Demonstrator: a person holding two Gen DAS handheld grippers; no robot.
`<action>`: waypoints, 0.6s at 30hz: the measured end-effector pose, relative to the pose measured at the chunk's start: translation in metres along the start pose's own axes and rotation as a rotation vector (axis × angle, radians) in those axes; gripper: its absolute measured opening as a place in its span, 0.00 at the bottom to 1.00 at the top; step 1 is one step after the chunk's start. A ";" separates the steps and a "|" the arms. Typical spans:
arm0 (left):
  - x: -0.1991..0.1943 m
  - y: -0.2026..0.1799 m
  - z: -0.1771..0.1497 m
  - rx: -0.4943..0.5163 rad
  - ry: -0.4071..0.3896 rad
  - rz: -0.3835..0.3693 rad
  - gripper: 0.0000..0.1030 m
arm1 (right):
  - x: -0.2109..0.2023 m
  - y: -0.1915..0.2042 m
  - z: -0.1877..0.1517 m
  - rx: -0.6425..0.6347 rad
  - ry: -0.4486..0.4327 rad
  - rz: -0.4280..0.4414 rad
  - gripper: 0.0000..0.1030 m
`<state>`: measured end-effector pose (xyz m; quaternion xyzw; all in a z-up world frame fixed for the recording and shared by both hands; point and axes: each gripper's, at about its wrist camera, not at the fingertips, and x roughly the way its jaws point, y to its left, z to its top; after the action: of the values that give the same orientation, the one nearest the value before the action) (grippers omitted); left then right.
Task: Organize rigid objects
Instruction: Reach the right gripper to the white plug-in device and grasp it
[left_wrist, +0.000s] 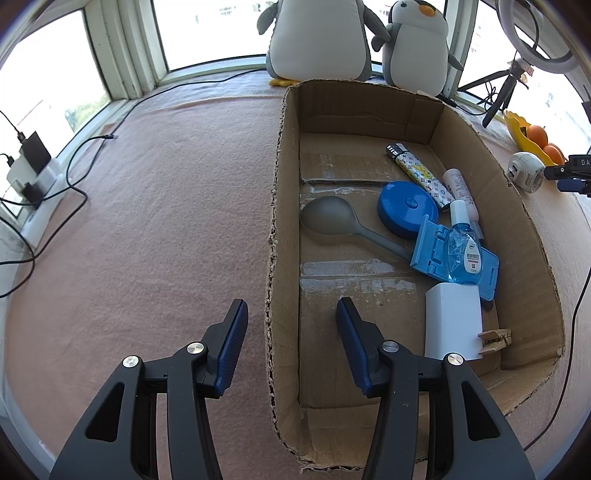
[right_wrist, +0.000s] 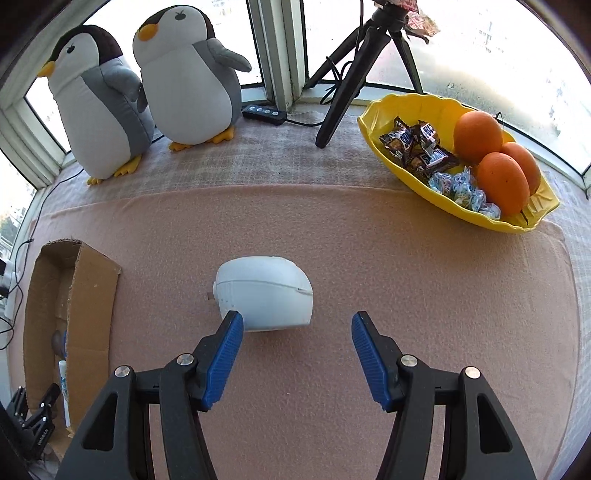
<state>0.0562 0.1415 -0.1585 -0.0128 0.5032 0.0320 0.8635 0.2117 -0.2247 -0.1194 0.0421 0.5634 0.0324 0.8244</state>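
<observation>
At twelve o'clock of my right hand-held gripper lies the white gadget on the desk — jaws wide to straddle it. My left hand-held gripper, wide and empty, waits over the box wall — the drop spot, I judge.

left gripper, right gripper: black arms, ribbed blue pads, silver screws

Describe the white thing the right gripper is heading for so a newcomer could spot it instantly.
Start at the cardboard box on the pink cloth; the white rounded gadget lies on the bare cloth outside it, just ahead of the open right gripper. Unlike everything inside the box, it sits alone, a smooth dome-shaped shell with a flat end.
</observation>
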 end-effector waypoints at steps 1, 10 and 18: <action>0.000 0.000 0.000 0.000 0.000 0.000 0.49 | -0.001 -0.003 0.000 0.015 -0.002 0.011 0.55; 0.000 0.000 0.000 0.000 0.000 0.000 0.49 | -0.011 -0.008 0.002 0.016 -0.063 0.052 0.55; 0.000 -0.002 0.002 0.013 0.000 0.015 0.49 | -0.010 -0.028 0.020 0.114 -0.089 0.089 0.55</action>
<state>0.0578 0.1400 -0.1579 -0.0036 0.5033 0.0353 0.8634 0.2269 -0.2544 -0.1059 0.1156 0.5249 0.0351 0.8426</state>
